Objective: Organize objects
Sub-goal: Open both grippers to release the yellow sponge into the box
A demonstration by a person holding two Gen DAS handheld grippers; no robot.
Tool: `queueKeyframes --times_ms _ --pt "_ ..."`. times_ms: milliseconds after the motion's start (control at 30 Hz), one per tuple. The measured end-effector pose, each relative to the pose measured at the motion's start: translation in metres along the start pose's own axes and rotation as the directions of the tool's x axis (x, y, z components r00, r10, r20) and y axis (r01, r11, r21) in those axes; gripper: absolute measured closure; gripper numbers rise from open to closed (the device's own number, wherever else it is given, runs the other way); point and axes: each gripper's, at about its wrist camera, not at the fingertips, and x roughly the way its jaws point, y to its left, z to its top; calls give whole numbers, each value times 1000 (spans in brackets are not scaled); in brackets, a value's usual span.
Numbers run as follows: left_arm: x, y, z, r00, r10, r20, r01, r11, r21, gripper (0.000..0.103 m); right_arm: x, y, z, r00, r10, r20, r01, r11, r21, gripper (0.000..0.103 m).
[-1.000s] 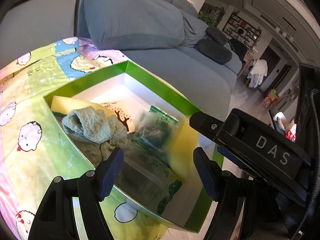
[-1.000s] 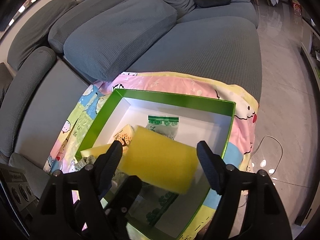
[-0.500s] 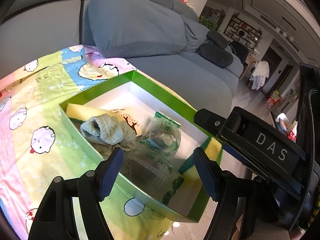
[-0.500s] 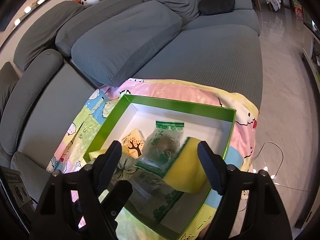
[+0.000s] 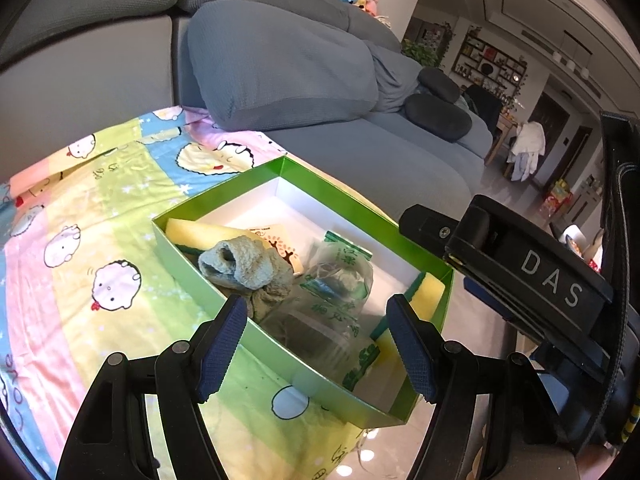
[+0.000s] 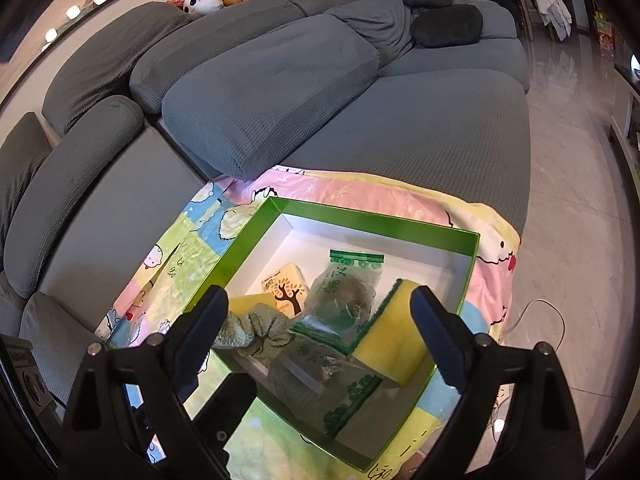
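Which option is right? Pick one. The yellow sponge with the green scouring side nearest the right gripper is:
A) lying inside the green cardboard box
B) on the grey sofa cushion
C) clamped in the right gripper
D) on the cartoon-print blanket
A: the yellow sponge lies inside the green cardboard box, clear of the right gripper, whose jaws are opening.

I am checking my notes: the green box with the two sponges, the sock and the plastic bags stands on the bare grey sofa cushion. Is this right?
Not quite. The green box stands on a colourful cartoon blanket spread over the grey sofa, not on bare cushion. The right wrist view shows it; the contents are right.
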Motion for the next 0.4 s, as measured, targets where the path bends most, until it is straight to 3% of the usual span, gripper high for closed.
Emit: queueKeyframes --times_ms 400 --pt "-16 5 -1 999 -1 32 1 1000 1 30 -13 5 0 999 -31 41 31 999 -17 6"
